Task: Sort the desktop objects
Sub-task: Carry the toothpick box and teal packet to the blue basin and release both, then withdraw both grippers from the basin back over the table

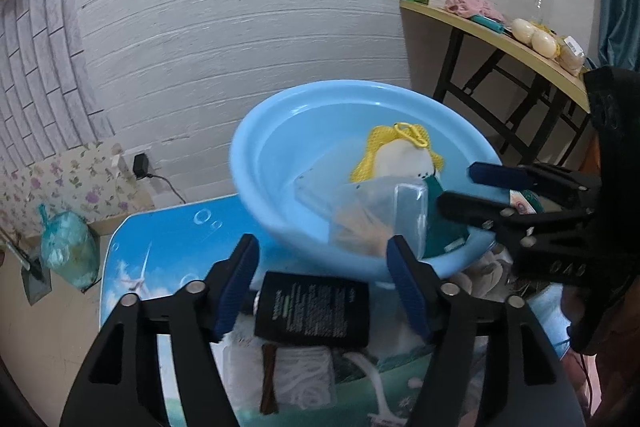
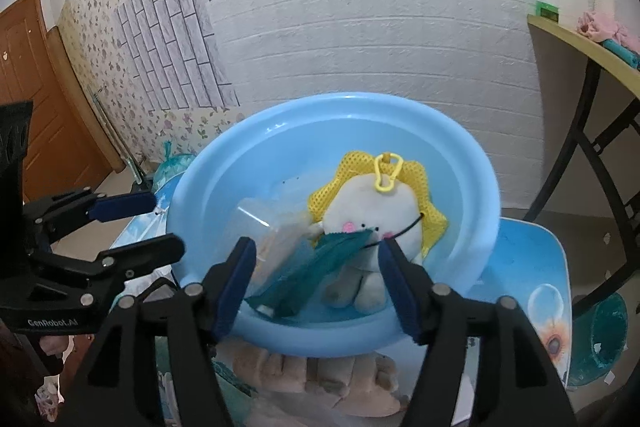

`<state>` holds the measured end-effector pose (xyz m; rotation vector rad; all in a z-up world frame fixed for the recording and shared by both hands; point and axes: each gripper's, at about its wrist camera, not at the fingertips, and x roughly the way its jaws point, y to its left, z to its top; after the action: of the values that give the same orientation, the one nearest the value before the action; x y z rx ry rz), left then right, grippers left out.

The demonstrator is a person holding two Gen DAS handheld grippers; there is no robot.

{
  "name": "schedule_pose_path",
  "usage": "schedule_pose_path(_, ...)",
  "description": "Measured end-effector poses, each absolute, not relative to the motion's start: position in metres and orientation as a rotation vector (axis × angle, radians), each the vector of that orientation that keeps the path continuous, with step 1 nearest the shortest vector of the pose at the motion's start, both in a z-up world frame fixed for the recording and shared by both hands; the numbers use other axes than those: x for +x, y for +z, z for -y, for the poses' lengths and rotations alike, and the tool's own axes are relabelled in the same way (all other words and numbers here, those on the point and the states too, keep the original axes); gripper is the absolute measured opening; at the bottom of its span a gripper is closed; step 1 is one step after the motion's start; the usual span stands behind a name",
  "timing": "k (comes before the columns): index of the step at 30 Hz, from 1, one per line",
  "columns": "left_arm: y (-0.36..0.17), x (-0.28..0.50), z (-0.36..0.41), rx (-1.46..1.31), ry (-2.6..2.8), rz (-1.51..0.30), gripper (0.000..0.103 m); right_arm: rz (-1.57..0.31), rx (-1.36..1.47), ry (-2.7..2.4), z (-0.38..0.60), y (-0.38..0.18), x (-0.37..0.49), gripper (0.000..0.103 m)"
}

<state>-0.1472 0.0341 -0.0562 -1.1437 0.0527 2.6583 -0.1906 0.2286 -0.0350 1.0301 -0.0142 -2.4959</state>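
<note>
A light blue basin (image 1: 256, 163) (image 2: 460, 163) holds a white plush toy in yellow mesh (image 1: 400, 159) (image 2: 372, 215), a clear plastic bag (image 1: 368, 211) (image 2: 264, 223) and a teal cloth (image 2: 308, 271). My left gripper (image 1: 320, 251) (image 2: 166, 223) stands open at the basin's near rim. A flat black packet with white print (image 1: 312, 315) lies between its fingers, and a gap shows beside the right pad. My right gripper (image 2: 316, 247) (image 1: 460, 187) is open over the basin. The teal cloth lies between its fingers without being pressed.
The basin rests on a small table with a blue sky print (image 1: 168, 243) (image 2: 520, 259). A white knitted cloth (image 1: 304, 375) and a beige plush (image 2: 320, 379) lie on its near side. A wooden folding table (image 1: 500, 35) stands right, a green bag (image 1: 68, 251) on the floor left.
</note>
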Motion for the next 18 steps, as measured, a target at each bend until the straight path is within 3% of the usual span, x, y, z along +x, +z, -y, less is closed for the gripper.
schedule_pose_path(7,-0.064,-0.124,-0.017,-1.181,2.674,0.009,0.090,0.017,1.010,-2.539,-0.242,-0.028,-0.165,0.064)
schedule_pose_path(14,-0.070,-0.094,-0.007,-1.207,2.673,0.008,0.094,0.021,1.055,-2.591,-0.259,-0.029,-0.132,0.065)
schedule_pose_path(18,-0.074,-0.077,-0.002,-1.217,2.680,0.012,0.094,0.061,1.072,-2.635,-0.270,-0.031,-0.115,0.078)
